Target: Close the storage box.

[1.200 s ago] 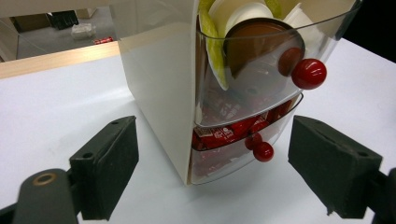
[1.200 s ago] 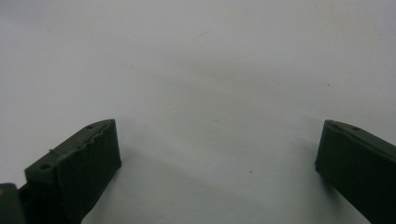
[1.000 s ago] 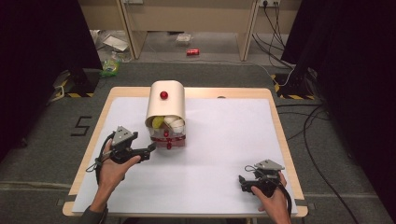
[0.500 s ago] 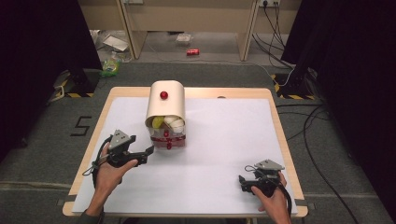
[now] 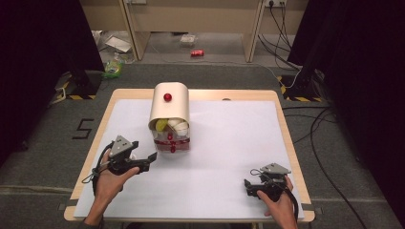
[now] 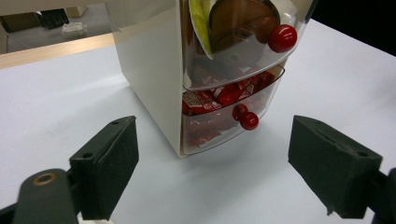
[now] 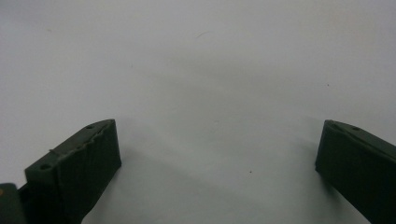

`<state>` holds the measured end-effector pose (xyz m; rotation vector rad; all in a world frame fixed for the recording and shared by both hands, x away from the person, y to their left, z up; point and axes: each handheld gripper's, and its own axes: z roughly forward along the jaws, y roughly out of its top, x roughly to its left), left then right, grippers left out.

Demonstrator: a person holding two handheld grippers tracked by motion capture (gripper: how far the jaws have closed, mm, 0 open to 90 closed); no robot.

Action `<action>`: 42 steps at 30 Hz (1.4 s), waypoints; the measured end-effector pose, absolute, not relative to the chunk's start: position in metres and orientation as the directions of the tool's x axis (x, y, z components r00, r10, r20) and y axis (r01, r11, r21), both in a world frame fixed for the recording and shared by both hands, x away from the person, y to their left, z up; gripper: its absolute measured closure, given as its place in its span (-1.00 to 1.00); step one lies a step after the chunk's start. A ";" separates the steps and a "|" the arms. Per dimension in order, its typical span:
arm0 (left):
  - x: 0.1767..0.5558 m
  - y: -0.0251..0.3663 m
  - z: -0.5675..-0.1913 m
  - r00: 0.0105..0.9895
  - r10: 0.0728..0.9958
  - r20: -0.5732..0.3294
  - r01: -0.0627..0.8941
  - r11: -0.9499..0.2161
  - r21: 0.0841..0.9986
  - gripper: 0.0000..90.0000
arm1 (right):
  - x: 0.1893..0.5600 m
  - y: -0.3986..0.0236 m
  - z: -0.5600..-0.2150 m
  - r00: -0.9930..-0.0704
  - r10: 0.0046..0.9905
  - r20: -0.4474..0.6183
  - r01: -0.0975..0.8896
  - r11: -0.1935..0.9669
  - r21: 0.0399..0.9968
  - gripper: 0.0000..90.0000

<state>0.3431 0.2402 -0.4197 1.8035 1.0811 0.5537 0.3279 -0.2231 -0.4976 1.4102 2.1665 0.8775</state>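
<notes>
A cream drawer box [image 5: 169,106] with a rounded top stands on the white table [image 5: 229,143], left of the middle. Its clear front drawers carry red knobs [image 6: 248,120] and hold red packets [image 6: 219,95]; a yellow and a brown item sit in the upper compartment. My left gripper [image 5: 148,161] is just left of the box's front and points at it, open with nothing between its fingers [image 6: 107,161]. My right gripper [image 5: 247,186] rests near the table's front right corner, open over bare white table [image 7: 215,93].
The table's wooden rim [image 5: 286,138] shows on all sides. On the floor beyond lie a red can [image 5: 197,53], a green bag [image 5: 113,67] and cables [image 5: 315,129] at the right. A wooden desk stands at the back.
My left gripper has drifted slightly toward the table's near edge, still open. The right gripper has stayed put.
</notes>
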 end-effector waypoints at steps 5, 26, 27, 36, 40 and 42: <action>0.337 0.245 -0.419 0.509 0.857 -0.074 0.429 -0.178 0.886 -0.65 | 0.328 -0.223 -0.498 -0.405 0.914 0.000 0.657 0.291 0.695 -0.99; 0.316 0.256 -0.435 0.515 0.855 -0.061 0.436 -0.200 0.877 -0.65 | 0.328 -0.223 -0.498 -0.403 0.915 0.002 0.659 0.289 0.695 -0.99; 0.315 0.256 -0.436 0.516 0.854 -0.061 0.436 -0.201 0.877 -0.65 | 0.328 -0.223 -0.498 -0.403 0.915 0.002 0.659 0.289 0.695 -0.99; 0.308 0.259 -0.446 0.522 0.851 -0.061 0.447 -0.212 0.869 -0.65 | 0.328 -0.223 -0.498 -0.404 0.915 0.002 0.658 0.289 0.695 -0.99; 0.305 0.259 -0.451 0.524 0.849 -0.060 0.451 -0.217 0.866 -0.65 | 0.328 -0.223 -0.498 -0.403 0.915 0.002 0.659 0.289 0.695 -0.99; 0.304 0.260 -0.453 0.524 0.849 -0.063 0.455 -0.217 0.864 -0.65 | 0.328 -0.223 -0.498 -0.403 0.915 0.002 0.659 0.289 0.695 -0.99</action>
